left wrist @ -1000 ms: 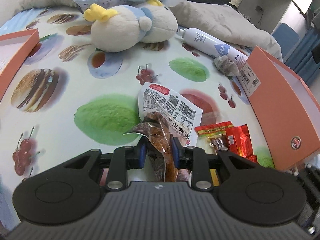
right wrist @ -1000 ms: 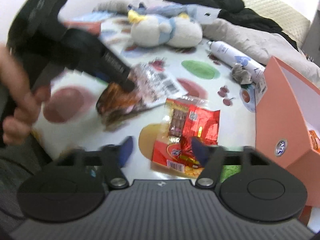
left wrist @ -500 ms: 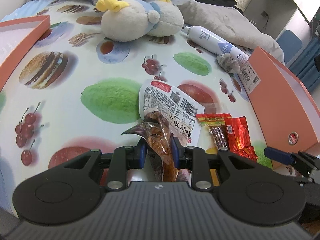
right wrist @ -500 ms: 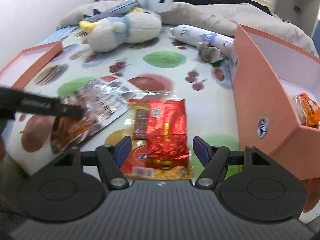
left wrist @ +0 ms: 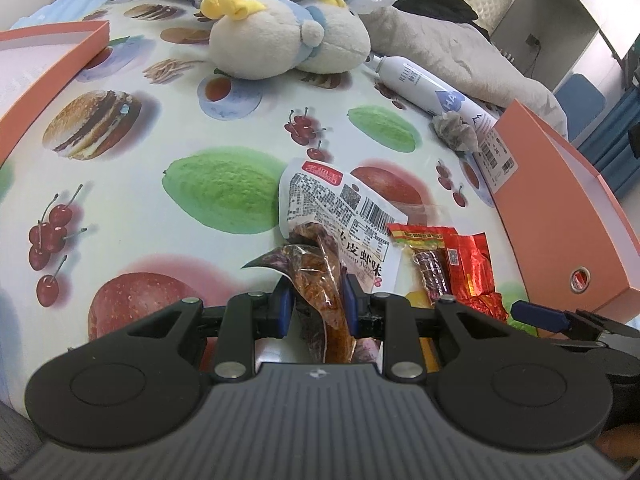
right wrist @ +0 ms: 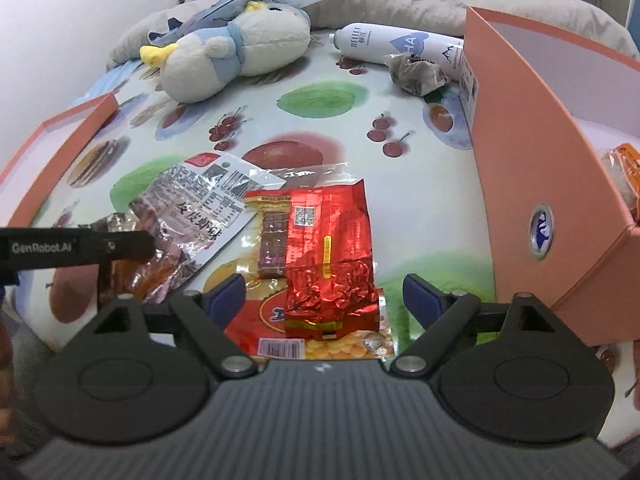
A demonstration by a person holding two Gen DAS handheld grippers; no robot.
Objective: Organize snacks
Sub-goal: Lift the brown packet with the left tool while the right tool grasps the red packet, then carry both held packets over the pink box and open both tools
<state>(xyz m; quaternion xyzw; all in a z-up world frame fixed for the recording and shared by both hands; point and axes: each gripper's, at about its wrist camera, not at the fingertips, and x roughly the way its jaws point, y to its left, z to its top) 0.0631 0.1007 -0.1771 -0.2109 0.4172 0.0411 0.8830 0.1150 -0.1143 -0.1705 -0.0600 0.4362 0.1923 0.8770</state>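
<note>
My left gripper is shut on a clear packet of brown snack, pinched between its blue pads. Under that packet lies a white shrimp-flavour snack bag with a barcode. My right gripper hovers over a red foil packet, jaws opening, the pads wide of the foil on both sides and not pressing it. A clear sausage packet and a red and yellow bag lie under the foil. The left gripper's finger shows in the right wrist view on the brown snack.
An open orange box stands at the right with a snack inside. Its orange lid lies at the left. A plush duck, a white bottle and a crumpled wrapper lie farther back on the fruit-print cloth.
The right gripper has rolled level and settled over the red foil packet, its jaws now wider. The left gripper keeps its grip on the brown snack.
</note>
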